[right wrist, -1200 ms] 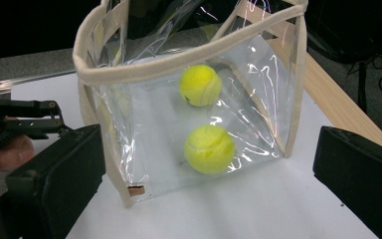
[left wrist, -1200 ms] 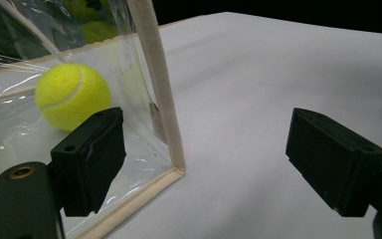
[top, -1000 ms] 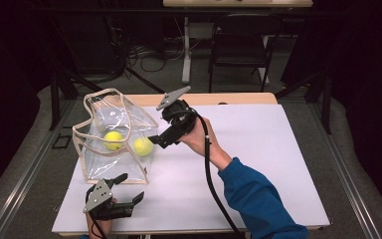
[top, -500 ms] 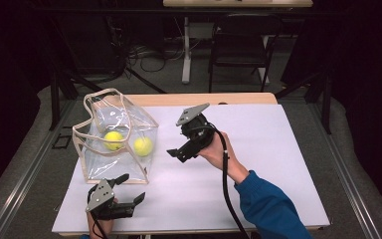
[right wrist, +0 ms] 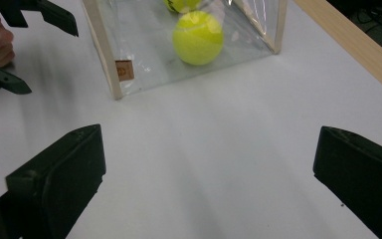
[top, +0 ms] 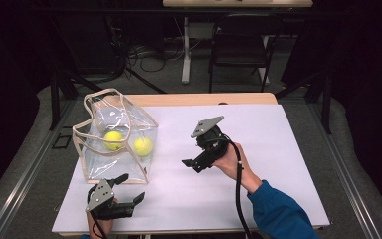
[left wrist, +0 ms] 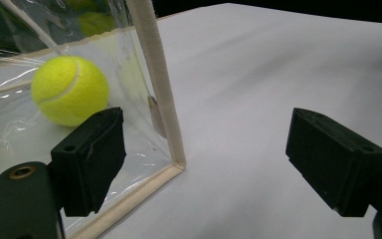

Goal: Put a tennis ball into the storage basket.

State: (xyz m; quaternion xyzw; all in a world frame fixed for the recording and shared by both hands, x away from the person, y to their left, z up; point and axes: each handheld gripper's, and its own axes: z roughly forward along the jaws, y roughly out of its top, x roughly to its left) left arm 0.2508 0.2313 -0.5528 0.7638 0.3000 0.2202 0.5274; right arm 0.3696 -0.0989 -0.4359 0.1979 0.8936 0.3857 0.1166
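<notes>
A clear plastic bag [top: 122, 157] with beige trim stands on the left of the white table [top: 278, 149]. Two yellow tennis balls [top: 113, 140] [top: 143, 146] lie inside it. My left gripper [top: 132, 188] rests open just in front of the bag's near corner. In the left gripper view the jaws [left wrist: 211, 164] straddle the bag's beige corner trim [left wrist: 159, 89], with one ball [left wrist: 69, 89] behind the plastic. My right gripper [top: 193, 163] hovers open over the table's middle, right of the bag. The right gripper view [right wrist: 209, 179] faces the bag [right wrist: 144, 64] and a ball [right wrist: 198, 38], with nothing between the jaws.
The table's wooden far edge [top: 204, 98] runs behind the bag. A dark chair [top: 238, 50] and floor cables lie beyond it. White surface stretches right of the right gripper. The left gripper [right wrist: 30, 45] and its hand appear at the top left of the right gripper view.
My right gripper has drawn back from the bag's opening, moving right and toward the near side of the table. The left gripper and the bag have stayed put.
</notes>
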